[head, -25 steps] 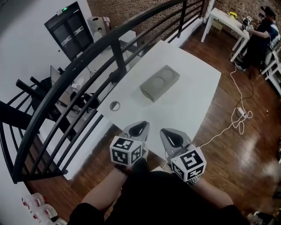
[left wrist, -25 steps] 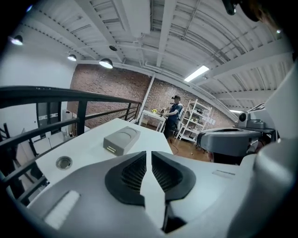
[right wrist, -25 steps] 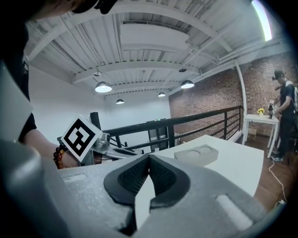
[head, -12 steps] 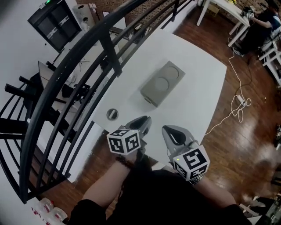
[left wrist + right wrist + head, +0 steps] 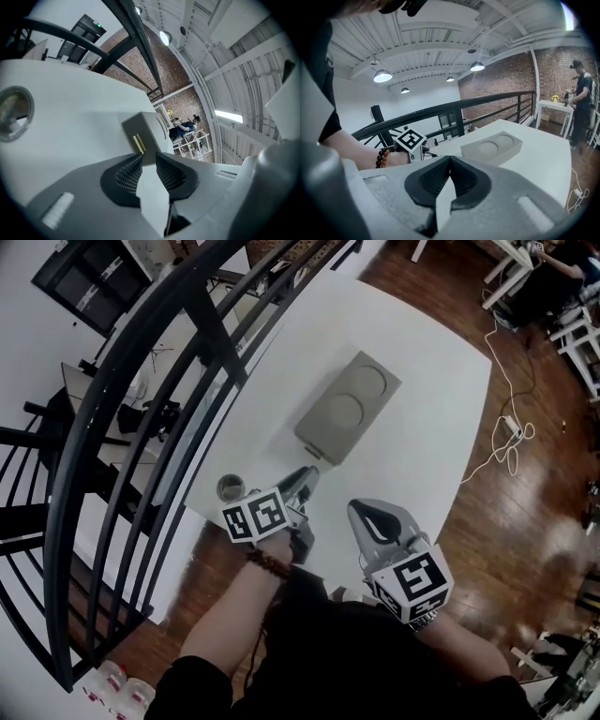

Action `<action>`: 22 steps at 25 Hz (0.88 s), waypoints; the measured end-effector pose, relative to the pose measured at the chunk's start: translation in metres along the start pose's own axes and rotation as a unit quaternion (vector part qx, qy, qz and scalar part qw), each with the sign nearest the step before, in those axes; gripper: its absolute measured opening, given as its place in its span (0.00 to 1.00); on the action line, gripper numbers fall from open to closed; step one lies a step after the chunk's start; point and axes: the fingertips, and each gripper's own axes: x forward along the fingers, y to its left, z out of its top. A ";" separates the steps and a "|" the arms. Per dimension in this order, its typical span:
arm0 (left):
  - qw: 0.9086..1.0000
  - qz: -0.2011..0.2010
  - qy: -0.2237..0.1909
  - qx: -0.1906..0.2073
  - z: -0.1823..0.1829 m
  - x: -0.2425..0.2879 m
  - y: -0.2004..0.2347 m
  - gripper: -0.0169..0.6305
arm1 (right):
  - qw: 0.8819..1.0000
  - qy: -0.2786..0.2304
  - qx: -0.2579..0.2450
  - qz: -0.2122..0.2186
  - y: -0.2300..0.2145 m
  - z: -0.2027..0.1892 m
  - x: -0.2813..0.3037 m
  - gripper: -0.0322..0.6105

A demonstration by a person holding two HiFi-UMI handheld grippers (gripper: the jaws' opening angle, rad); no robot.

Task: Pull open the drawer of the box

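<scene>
Left fingers [image 5: 127, 174]: a narrow gap between the ribbed pads, nothing in it. The left gripper [image 5: 144, 157] points at the near end of the box [image 5: 146, 125], close to it but not touching. Through the gap shows the drawer front [image 5: 133, 131], with a small brass-coloured handle [image 5: 138, 143] on it. The front looks flush with the box end.

Right fingers [image 5: 435, 181]: tips pressed together, nothing held. The right gripper [image 5: 449, 160] sits short of the box and to its right, further from it than the left one.

Head view: the left gripper [image 5: 305, 474] has its tip just short of the box's near end. The right gripper [image 5: 361, 512] hangs back by the desk edge nearest the person. Each gripper carries 1 marker cube, the left cube [image 5: 255, 515] and the right cube [image 5: 411, 585]. A beaded bracelet [image 5: 270, 563] is on the left wrist.

The box [image 5: 345, 407] is grey and oblong, with 2 round recesses in its top. It lies flat near the middle of the white desk [image 5: 422, 465], its long axis running away from the person.

A round fitting [image 5: 230, 488] is set in the desk left of the box's near end. A black railing [image 5: 187, 343] runs along the box's left side, off the desk. A white cable [image 5: 506, 442] lies on the wooden floor right of the box. Well beyond the box, a person [image 5: 581, 93] stands at another table.
</scene>
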 end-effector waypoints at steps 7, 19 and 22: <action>0.997 -0.026 -0.006 -0.074 0.004 0.020 0.012 0.20 | 1.000 0.016 0.008 0.001 -0.002 -0.007 0.012 0.04; 0.991 -0.044 -0.012 -0.127 0.011 0.033 0.014 0.14 | 0.999 0.030 0.015 -0.007 -0.009 -0.012 0.015 0.04; 0.990 -0.045 -0.014 -0.130 0.011 0.033 0.013 0.12 | 0.999 0.030 0.014 -0.008 -0.010 -0.013 0.015 0.04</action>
